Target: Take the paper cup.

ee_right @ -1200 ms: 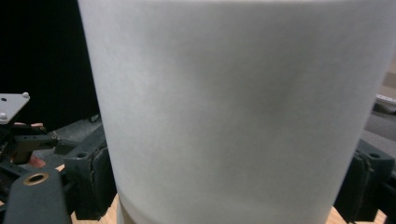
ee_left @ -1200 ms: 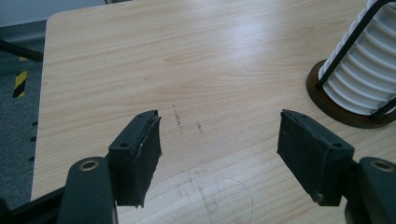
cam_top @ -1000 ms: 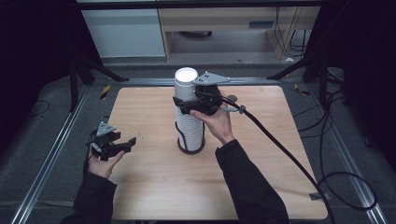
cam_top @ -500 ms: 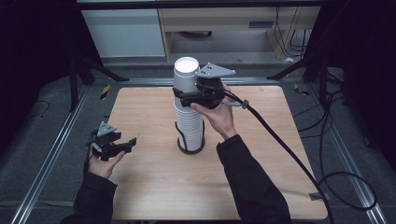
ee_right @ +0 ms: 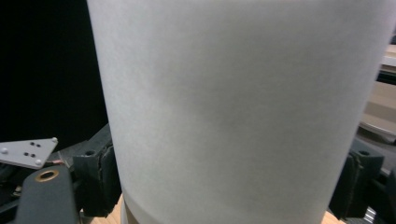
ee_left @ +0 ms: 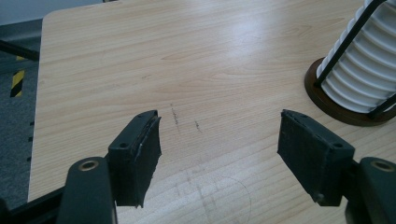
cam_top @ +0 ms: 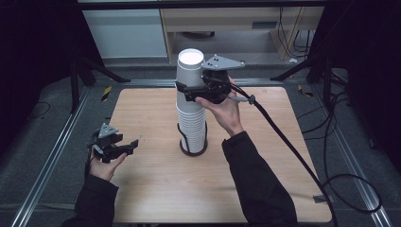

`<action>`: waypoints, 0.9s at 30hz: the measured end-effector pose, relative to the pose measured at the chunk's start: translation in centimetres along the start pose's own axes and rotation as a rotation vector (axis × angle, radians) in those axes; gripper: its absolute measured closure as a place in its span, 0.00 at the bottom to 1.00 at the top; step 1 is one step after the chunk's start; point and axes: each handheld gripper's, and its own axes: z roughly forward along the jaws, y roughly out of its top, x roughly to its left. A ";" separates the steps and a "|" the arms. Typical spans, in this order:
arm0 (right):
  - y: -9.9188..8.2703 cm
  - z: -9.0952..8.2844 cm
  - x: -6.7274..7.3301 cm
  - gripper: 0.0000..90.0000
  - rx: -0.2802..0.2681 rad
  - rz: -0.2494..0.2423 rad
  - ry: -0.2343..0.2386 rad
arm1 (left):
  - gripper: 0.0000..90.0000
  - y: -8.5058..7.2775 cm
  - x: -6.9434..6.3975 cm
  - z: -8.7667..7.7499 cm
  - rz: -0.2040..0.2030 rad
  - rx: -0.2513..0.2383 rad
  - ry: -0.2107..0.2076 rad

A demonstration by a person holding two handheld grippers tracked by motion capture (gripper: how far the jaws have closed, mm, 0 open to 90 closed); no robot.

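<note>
A tall stack of white paper cups (cam_top: 191, 125) stands in a black wire holder with a round brown base (cam_top: 193, 150) at the middle of the wooden table. My right gripper (cam_top: 187, 90) is shut on the top cup (cam_top: 190, 71), which sits raised above the stack; its jaws have just been closing on it. In the right gripper view the cup (ee_right: 233, 102) sits between the pads (ee_right: 95, 179). My left gripper (cam_top: 132, 144) rests low near the table's left edge, open with nothing between its jaws (ee_left: 219, 154). The stack (ee_left: 364, 70) and base (ee_left: 327, 93) lie to its right.
The light wooden table (cam_top: 156, 189) sits in a metal frame. The right gripper's black cable (cam_top: 293, 151) trails across the table's right side to the floor. Cabinets (cam_top: 127, 33) and tripod legs (cam_top: 94, 71) stand behind the table.
My right hand has risen, and the top cup has come up with it above the stack. The left hand has kept still.
</note>
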 end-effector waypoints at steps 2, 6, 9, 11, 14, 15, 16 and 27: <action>0.4 -0.1 0.2 0.18 -0.003 -0.001 0.009 | 0.32 0.0 0.0 0.0 0.000 0.000 0.000; 1.2 -0.3 0.5 0.18 -0.014 -0.016 0.010 | 0.32 0.0 0.0 -0.1 0.003 -0.004 0.002; 1.9 -0.6 0.7 0.18 -0.021 -0.026 0.008 | 0.32 0.1 0.1 -0.1 0.004 -0.006 0.002; 2.2 -0.8 0.7 0.18 -0.031 -0.029 0.009 | 0.32 0.1 0.1 -0.1 0.003 -0.007 0.002; 2.7 -1.5 0.5 0.18 -0.042 -0.027 0.005 | 0.32 0.1 0.1 -0.1 0.002 -0.007 0.002; 2.7 -1.5 0.5 0.18 -0.042 -0.027 0.005 | 0.32 0.1 0.1 -0.1 0.002 -0.007 0.002; 2.9 -1.9 0.3 0.18 -0.043 -0.030 -0.002 | 0.32 0.1 0.1 -0.1 0.004 -0.005 0.003; 3.3 -4.5 -0.6 0.18 -0.043 -0.054 -0.046 | 0.32 0.1 0.0 -0.2 0.004 -0.010 -0.006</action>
